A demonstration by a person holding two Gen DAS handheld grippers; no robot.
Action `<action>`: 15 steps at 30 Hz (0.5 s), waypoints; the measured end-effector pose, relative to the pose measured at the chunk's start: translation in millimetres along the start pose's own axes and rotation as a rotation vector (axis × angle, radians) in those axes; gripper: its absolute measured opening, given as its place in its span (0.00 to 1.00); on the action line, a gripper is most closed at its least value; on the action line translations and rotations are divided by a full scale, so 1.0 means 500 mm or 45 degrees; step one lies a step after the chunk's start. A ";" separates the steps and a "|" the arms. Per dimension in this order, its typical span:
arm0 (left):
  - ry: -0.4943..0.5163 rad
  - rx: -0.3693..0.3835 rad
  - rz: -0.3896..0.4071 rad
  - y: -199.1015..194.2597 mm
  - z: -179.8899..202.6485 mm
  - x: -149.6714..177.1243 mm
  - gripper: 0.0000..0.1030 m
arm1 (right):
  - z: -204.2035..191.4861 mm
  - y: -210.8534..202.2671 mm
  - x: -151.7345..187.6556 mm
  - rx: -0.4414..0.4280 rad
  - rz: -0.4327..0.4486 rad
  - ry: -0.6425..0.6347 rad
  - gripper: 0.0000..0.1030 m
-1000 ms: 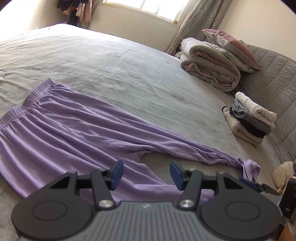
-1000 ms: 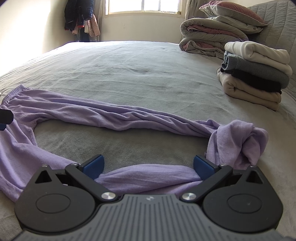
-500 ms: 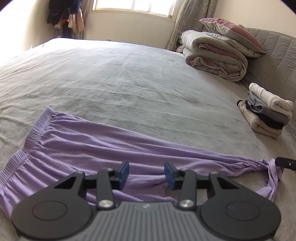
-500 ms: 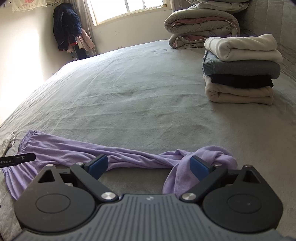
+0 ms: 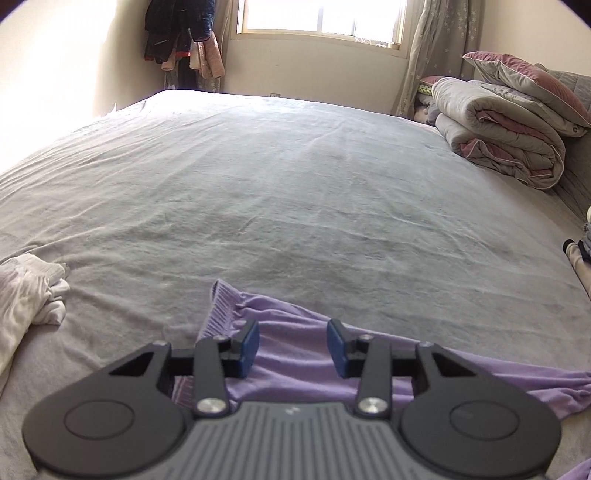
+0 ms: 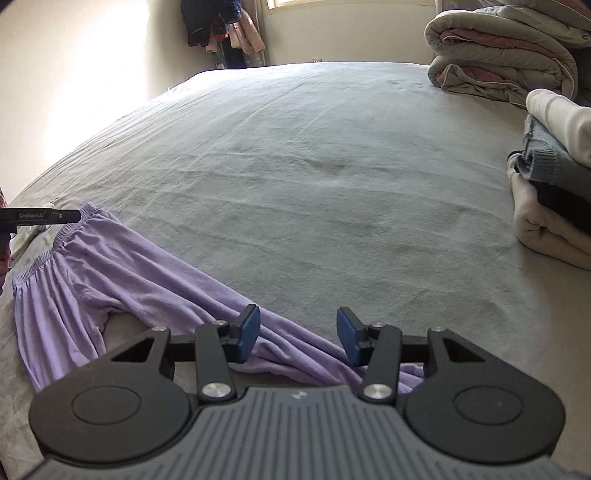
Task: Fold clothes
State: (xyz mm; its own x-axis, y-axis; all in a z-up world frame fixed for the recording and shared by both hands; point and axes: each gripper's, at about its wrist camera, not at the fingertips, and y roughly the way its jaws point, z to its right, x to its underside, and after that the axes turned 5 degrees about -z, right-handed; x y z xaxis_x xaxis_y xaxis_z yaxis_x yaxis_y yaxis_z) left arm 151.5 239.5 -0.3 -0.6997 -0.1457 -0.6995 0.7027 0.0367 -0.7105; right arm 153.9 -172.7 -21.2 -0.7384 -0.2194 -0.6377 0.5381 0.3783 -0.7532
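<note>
Lilac trousers (image 6: 122, 280), one pair, soft knit, elastic waistband: spread on grey bed (image 5: 295, 192), waistband to the left, one leg trailing right under the right tool (image 6: 298, 338). Right tool: blue pads part-way apart and closing, with the bunched leg lying in the gap between them; no pad seen pressing the cloth. Left tool (image 5: 293, 349): jaws part-open over the waistband end of the trousers (image 5: 295, 354), fabric below the gap, no grip visible. White crumpled garment (image 5: 26, 302): left, beside the trousers. Folded clothes stack (image 6: 554, 192): right, well apart. Rolled quilt with pillow (image 5: 509, 144): far right corner. Hanging coats (image 5: 184, 40) and window (image 5: 317, 18): far wall
</note>
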 end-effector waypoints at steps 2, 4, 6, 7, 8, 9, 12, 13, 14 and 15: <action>-0.017 -0.005 0.004 0.012 -0.030 -0.007 0.40 | -0.009 0.023 -0.013 -0.026 -0.020 -0.020 0.49; -0.031 0.011 0.001 0.028 -0.054 -0.016 0.40 | -0.017 0.045 -0.024 -0.050 -0.044 -0.034 0.49; -0.039 0.038 -0.010 0.048 -0.073 -0.026 0.40 | -0.025 0.066 -0.035 -0.061 -0.067 -0.046 0.49; -0.039 0.049 -0.017 0.058 -0.081 -0.031 0.40 | -0.030 0.076 -0.039 -0.064 -0.079 -0.053 0.49; -0.040 0.056 -0.025 0.068 -0.088 -0.036 0.40 | -0.033 0.083 -0.043 -0.070 -0.087 -0.055 0.49; -0.046 0.068 -0.030 0.073 -0.094 -0.040 0.40 | -0.035 0.088 -0.047 -0.080 -0.091 -0.053 0.49; -0.096 0.143 -0.047 0.092 -0.117 -0.049 0.33 | -0.043 0.102 -0.056 -0.110 -0.102 -0.047 0.49; -0.119 0.172 -0.062 0.099 -0.123 -0.049 0.26 | -0.047 0.107 -0.058 -0.121 -0.110 -0.048 0.49; -0.139 0.199 -0.075 0.106 -0.128 -0.049 0.24 | -0.052 0.112 -0.059 -0.125 -0.121 -0.058 0.49; -0.149 0.219 -0.085 0.111 -0.130 -0.046 0.22 | -0.057 0.115 -0.058 -0.121 -0.129 -0.071 0.48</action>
State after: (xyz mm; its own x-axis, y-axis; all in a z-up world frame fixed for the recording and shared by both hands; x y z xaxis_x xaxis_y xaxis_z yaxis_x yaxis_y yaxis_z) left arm 198.3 309.3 -28.5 -0.7324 -0.2560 -0.6309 0.6743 -0.1444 -0.7242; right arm 194.8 -118.7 -41.4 -0.7619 -0.3096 -0.5689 0.4187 0.4348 -0.7973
